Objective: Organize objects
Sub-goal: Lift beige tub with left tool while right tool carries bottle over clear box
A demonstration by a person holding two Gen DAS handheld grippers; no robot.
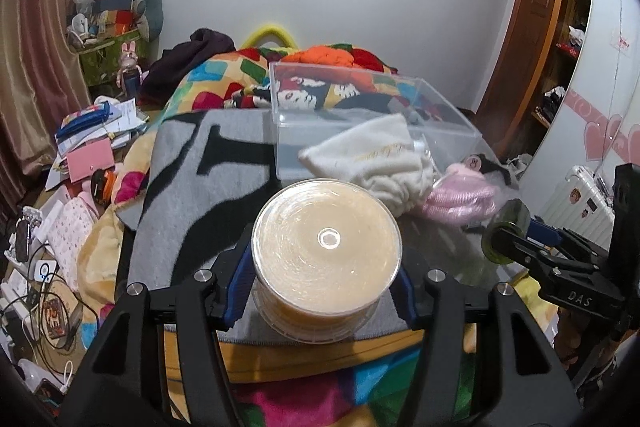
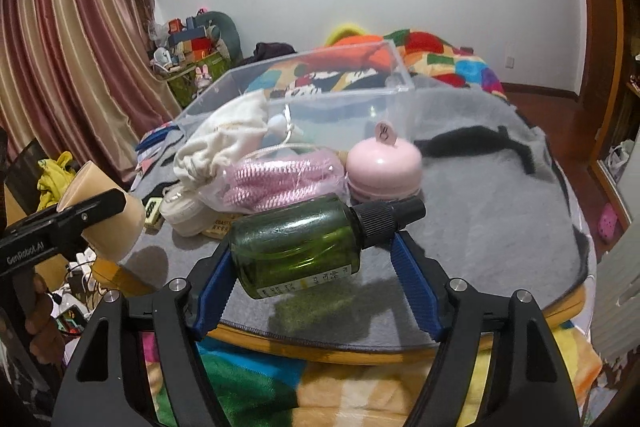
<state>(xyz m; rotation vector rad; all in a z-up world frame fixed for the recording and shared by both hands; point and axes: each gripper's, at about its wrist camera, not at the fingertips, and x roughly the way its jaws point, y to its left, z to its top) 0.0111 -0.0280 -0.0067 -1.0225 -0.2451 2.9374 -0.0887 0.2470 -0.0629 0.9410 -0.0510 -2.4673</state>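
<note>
My left gripper (image 1: 325, 267) is shut on a round cream-coloured jar (image 1: 327, 247) and holds it above the grey mat (image 1: 192, 187); it shows too in the right wrist view (image 2: 104, 215). My right gripper (image 2: 312, 251) is shut on a green bottle with a black cap (image 2: 304, 243), held sideways above the mat (image 2: 480, 211); its base shows in the left wrist view (image 1: 506, 237). A clear plastic box (image 1: 360, 115) stands at the mat's far side, also in the right wrist view (image 2: 320, 99). Before it lie a white cloth pouch (image 2: 224, 143), a pink bagged item (image 2: 276, 179) and a pink round case (image 2: 384, 163).
The mat covers a round table (image 2: 560, 311) beside a bed with a colourful quilt (image 1: 224, 83). A small white jar (image 2: 182, 211) and a tile (image 2: 152, 213) sit at the mat's left. Clutter and cables (image 1: 48, 267) cover the floor on the left. A white suitcase (image 1: 576, 195) stands on the right.
</note>
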